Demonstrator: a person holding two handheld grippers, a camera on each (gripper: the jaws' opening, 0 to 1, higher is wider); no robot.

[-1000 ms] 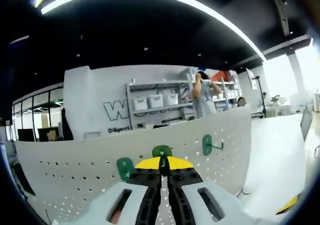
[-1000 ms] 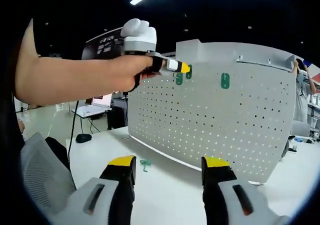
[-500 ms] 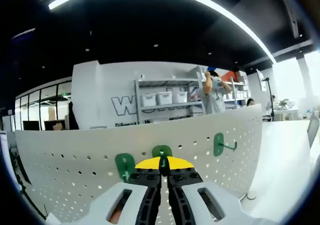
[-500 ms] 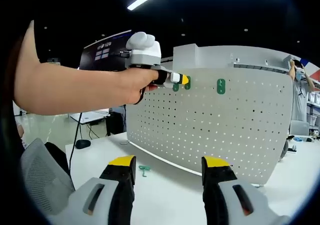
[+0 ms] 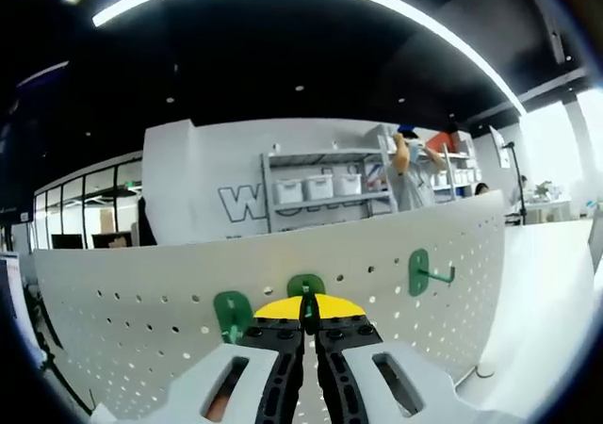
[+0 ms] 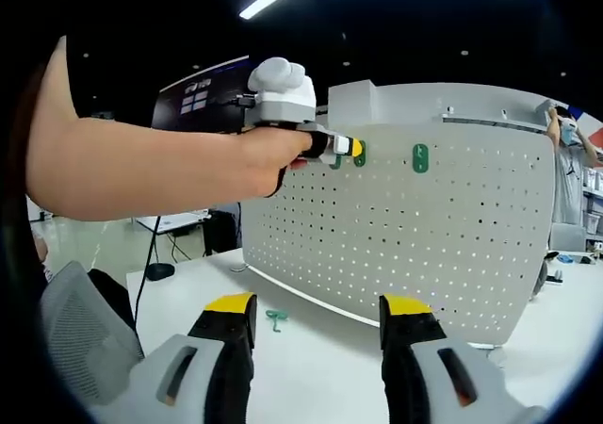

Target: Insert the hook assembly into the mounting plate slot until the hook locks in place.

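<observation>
White table (image 6: 311,349) carries an upright pegboard (image 6: 424,245). Left gripper (image 5: 308,313), jaws pinched together on a green hook (image 5: 305,287), presses it against the board, between two mounted hooks. Right gripper (image 6: 317,318) hangs wide open, holding nothing; its view's lower centre shows a spare hook (image 6: 273,319) on the table.

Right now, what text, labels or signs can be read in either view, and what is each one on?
"W": large outlined letters on the grey back wall in the left gripper view; the rest is hidden behind the shelving.
Smaller line beneath them: too blurred to read.
Dark screen behind the person's arm in the right gripper view: pale marks, too small to read.
</observation>
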